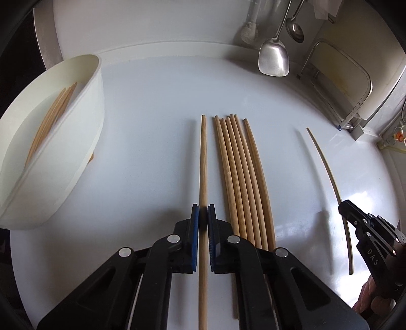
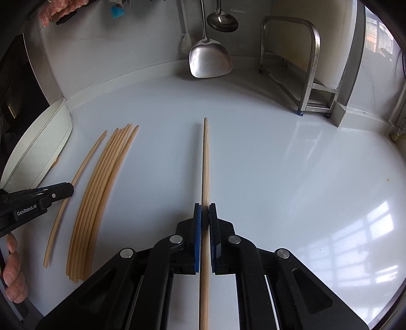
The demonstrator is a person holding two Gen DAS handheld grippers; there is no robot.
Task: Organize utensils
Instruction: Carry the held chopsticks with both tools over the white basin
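Chopsticks first: left gripper fingers pinch one chopstick just left of the bundle mid-desk; right gripper fingers pinch another. We lift level, w/o nudging neighbours, toward the tub at the desk's left edge.

A home kitchen: a steel spatula and ladle hang above the white countertop, a metal rack beside them.

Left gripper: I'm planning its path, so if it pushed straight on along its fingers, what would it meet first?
Probably the white countertop. The left gripper, shut on a chopstick, points steeply down at bare surface, with the chopstick bundle beside its line; depth is unclear.
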